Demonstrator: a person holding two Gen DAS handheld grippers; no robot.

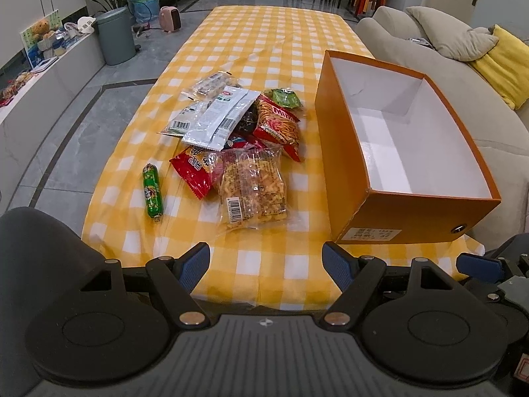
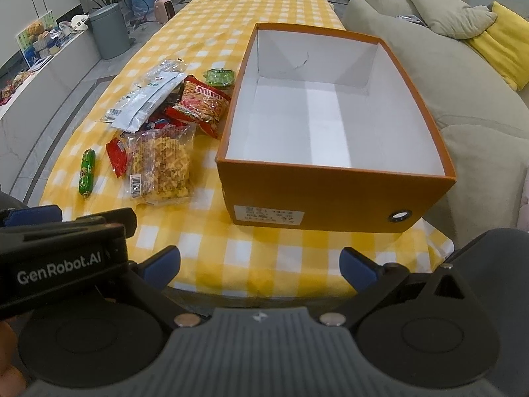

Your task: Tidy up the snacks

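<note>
A pile of snack packets lies on the yellow checked tablecloth: a clear bag of yellow crisps, a red packet, a red Mimi packet, white packets, a small green packet. A green sausage stick lies apart to the left. An empty orange box with a white inside stands to the right. My left gripper hangs open near the table's front edge. My right gripper is open in front of the box.
A beige sofa with grey and yellow cushions runs along the table's right side. On the floor to the left stand a grey bin, a plant and a pink heater. The left gripper's body shows in the right wrist view.
</note>
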